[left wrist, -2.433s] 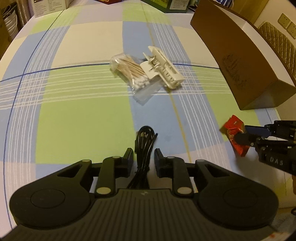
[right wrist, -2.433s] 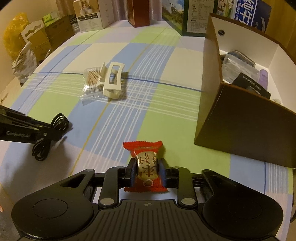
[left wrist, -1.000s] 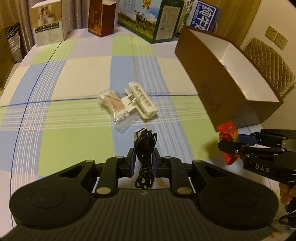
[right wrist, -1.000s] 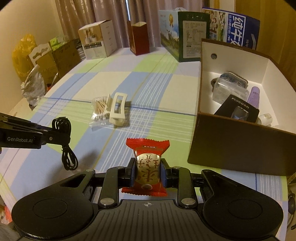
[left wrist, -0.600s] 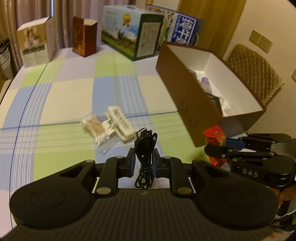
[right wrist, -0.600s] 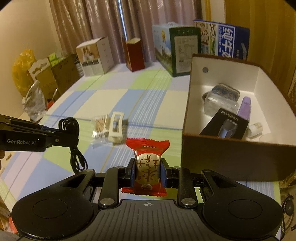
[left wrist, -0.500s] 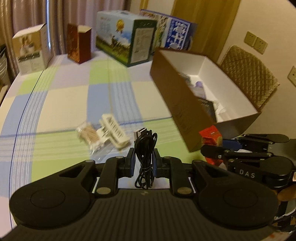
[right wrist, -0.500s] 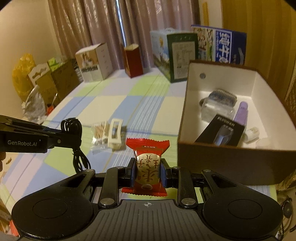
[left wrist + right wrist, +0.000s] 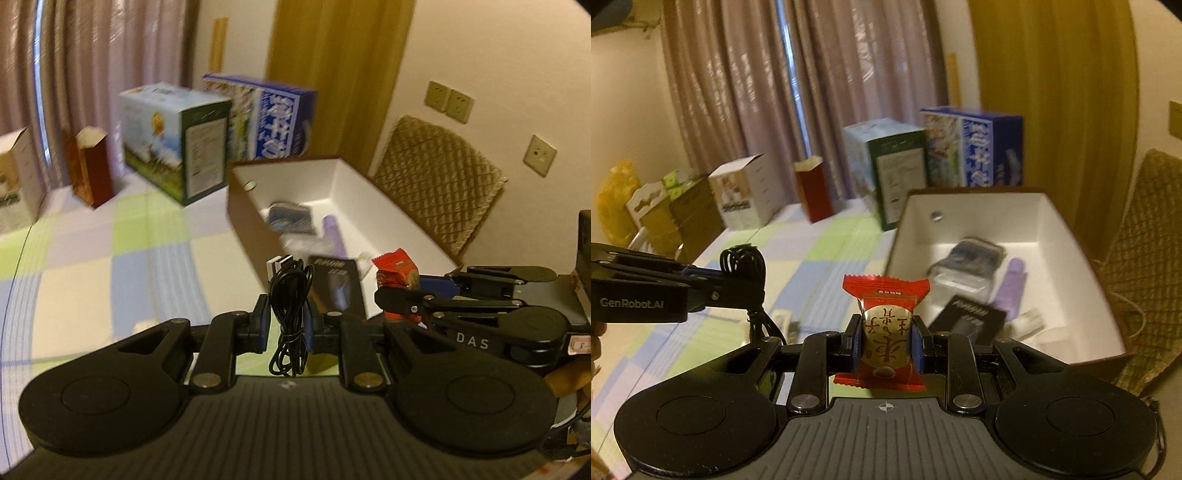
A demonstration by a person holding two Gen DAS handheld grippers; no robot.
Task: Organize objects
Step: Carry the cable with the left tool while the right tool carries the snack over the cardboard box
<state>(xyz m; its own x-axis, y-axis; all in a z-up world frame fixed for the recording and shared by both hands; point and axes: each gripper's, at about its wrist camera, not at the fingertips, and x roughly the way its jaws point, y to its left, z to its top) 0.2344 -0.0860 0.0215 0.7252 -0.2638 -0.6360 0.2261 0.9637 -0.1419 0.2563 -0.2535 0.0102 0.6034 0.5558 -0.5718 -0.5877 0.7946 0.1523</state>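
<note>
My left gripper (image 9: 288, 325) is shut on a coiled black USB cable (image 9: 290, 295) and holds it in the air near the front end of the brown cardboard box (image 9: 388, 206). My right gripper (image 9: 885, 341) is shut on a red candy packet (image 9: 885, 332) and holds it above the table, just before the same box (image 9: 1071, 236). In the left wrist view the right gripper (image 9: 397, 291) and its packet (image 9: 395, 267) hang over the box's near right corner. In the right wrist view the left gripper (image 9: 738, 280) and its cable (image 9: 744, 260) are at the left.
The box holds a black packet (image 9: 967, 317), a purple tube (image 9: 1010, 282), a clear pouch (image 9: 967, 264) and a small white item (image 9: 1030, 319). Cartons (image 9: 897, 166) stand at the table's far edge. A wicker chair (image 9: 439, 184) is right of the box. The white clip (image 9: 783, 319) lies on the checked cloth.
Both grippers have risen and moved toward the box with their loads; both views now look into the box from higher up, and the swabs and clip have dropped almost out of sight.
</note>
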